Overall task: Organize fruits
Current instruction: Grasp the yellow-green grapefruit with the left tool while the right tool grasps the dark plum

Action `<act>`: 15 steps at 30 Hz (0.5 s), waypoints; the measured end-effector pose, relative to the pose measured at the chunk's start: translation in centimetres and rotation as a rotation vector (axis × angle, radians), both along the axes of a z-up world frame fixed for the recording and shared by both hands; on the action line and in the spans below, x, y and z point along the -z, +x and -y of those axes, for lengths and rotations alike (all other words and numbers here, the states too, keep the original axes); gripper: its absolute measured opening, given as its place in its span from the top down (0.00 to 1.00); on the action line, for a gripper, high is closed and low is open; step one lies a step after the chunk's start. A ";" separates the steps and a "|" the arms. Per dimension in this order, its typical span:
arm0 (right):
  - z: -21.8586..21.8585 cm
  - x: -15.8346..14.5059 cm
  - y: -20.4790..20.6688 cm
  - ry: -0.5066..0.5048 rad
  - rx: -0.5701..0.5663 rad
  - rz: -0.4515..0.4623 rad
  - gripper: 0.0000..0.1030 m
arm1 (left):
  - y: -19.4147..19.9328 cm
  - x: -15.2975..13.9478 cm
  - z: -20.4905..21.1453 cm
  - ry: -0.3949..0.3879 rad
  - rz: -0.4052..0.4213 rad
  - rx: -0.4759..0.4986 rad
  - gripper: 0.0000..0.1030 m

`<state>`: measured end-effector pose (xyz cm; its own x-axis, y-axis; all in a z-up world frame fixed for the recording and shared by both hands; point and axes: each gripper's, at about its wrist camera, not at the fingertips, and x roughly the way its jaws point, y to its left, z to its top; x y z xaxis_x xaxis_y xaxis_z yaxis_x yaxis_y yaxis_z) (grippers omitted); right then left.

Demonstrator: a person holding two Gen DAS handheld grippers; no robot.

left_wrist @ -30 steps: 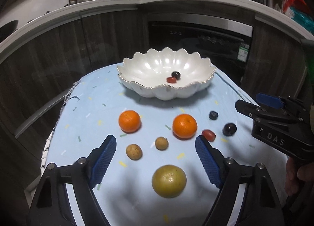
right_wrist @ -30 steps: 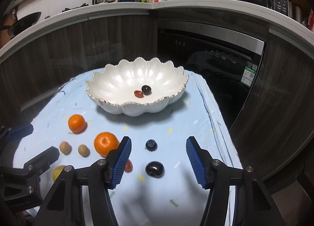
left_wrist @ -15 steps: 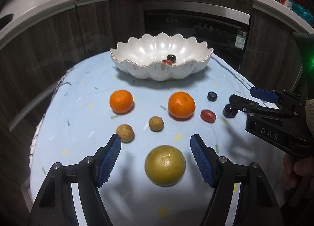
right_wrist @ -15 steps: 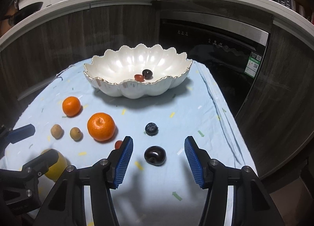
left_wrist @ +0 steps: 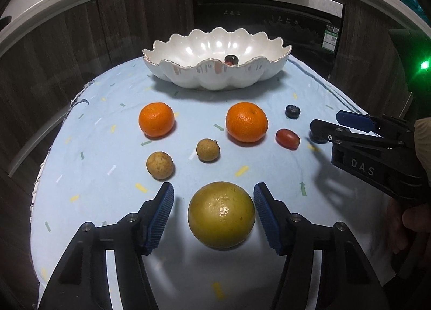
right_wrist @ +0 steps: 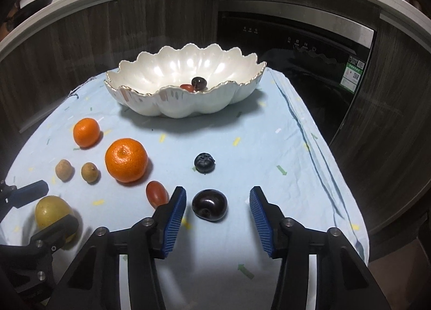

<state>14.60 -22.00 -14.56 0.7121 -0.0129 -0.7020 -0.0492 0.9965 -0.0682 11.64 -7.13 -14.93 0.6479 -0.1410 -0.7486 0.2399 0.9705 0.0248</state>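
Left gripper closing around yellow fruit, right gripper around dark cherry — pads seemingly not touching yet.

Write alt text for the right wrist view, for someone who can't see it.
The right gripper, open, straddles a dark plum on a light blue tablecloth. A white scalloped bowl stands behind, with two mandarins to the left.

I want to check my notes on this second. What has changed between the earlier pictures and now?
Both grippers came down toward the cloth while their jaws have just been closing. The left gripper now brackets the yellow-green fruit, and the right gripper brackets the dark plum; neither pad touches yet. Nothing was gripped or released. All the fruits and the white bowl stayed in place.
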 end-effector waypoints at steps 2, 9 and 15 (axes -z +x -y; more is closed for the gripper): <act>0.0 0.3 0.2 0.001 0.000 -0.008 0.54 | 0.1 0.2 0.0 -0.005 -0.009 0.000 0.43; 0.0 1.2 0.7 0.015 -0.002 -0.044 0.60 | 0.3 0.6 0.2 -0.018 -0.030 0.018 0.53; 0.0 1.7 1.0 0.029 -0.011 -0.066 0.71 | 0.4 0.7 0.1 -0.034 -0.036 0.020 0.53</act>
